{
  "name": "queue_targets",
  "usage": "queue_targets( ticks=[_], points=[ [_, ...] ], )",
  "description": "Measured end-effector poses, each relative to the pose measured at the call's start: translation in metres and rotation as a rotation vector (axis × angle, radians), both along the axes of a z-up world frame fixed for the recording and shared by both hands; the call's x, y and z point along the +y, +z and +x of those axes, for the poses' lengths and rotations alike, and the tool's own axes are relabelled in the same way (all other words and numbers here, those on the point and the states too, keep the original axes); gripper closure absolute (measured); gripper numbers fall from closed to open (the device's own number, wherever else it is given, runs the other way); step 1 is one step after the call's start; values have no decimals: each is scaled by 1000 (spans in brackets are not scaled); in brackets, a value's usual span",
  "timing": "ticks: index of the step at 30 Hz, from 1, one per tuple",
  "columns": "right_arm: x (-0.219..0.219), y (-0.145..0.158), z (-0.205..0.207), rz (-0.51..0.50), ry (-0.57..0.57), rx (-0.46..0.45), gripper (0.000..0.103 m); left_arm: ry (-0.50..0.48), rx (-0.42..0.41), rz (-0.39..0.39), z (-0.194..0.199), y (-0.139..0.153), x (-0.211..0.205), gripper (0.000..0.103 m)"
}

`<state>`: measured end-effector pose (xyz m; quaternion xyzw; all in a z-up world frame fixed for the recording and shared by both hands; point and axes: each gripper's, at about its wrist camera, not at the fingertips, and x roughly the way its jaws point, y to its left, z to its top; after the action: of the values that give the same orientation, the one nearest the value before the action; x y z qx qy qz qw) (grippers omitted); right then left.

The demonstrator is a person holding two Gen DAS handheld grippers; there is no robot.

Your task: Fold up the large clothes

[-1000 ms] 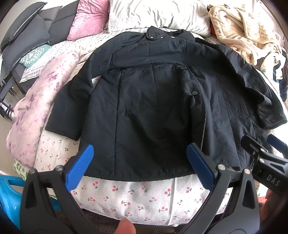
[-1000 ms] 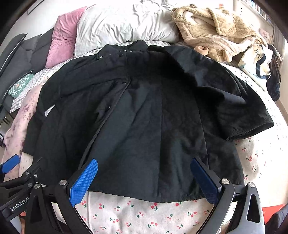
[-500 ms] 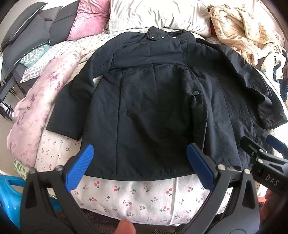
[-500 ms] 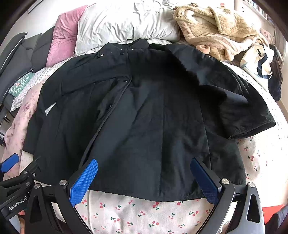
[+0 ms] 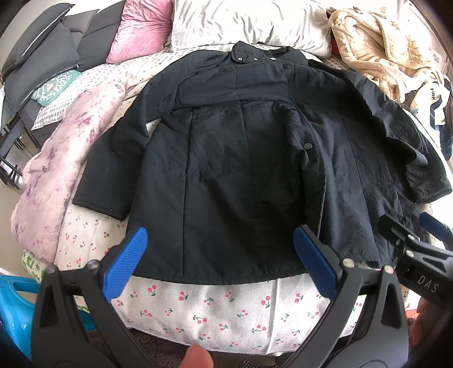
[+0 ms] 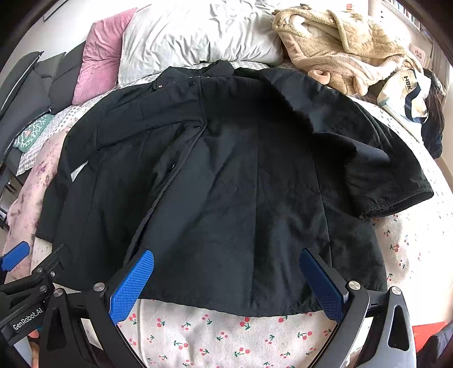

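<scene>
Black coat [image 5: 235, 169] spread flat, front up, on bed [image 5: 226, 305], hem nearest. Left tool [image 5: 218, 260] and right tool [image 6: 226, 283] both wide apart, empty, above hem. Folding apparently not begun; next, probably grip a sleeve or side edge.

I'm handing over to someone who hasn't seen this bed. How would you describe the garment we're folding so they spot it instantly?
Start at the bed with the cherry-print sheet; spread flat across its middle, collar toward the white pillow, lies the black coat. It is the only dark, laid-out garment with snap buttons, unlike the crumpled beige fleece robe at the far right corner.
</scene>
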<state>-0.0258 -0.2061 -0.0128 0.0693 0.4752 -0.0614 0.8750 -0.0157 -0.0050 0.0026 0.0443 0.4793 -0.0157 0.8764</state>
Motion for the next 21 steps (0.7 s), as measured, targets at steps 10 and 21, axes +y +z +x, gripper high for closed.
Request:
queue_targets(
  ticks=[10, 21],
  points=[
    [0, 0, 0, -1, 0, 0, 0, 3, 4, -1, 0, 0, 5, 0],
    [-11, 2, -2, -10, -7, -12, 0, -12, 28, -57, 2, -4, 10, 0]
  ],
)
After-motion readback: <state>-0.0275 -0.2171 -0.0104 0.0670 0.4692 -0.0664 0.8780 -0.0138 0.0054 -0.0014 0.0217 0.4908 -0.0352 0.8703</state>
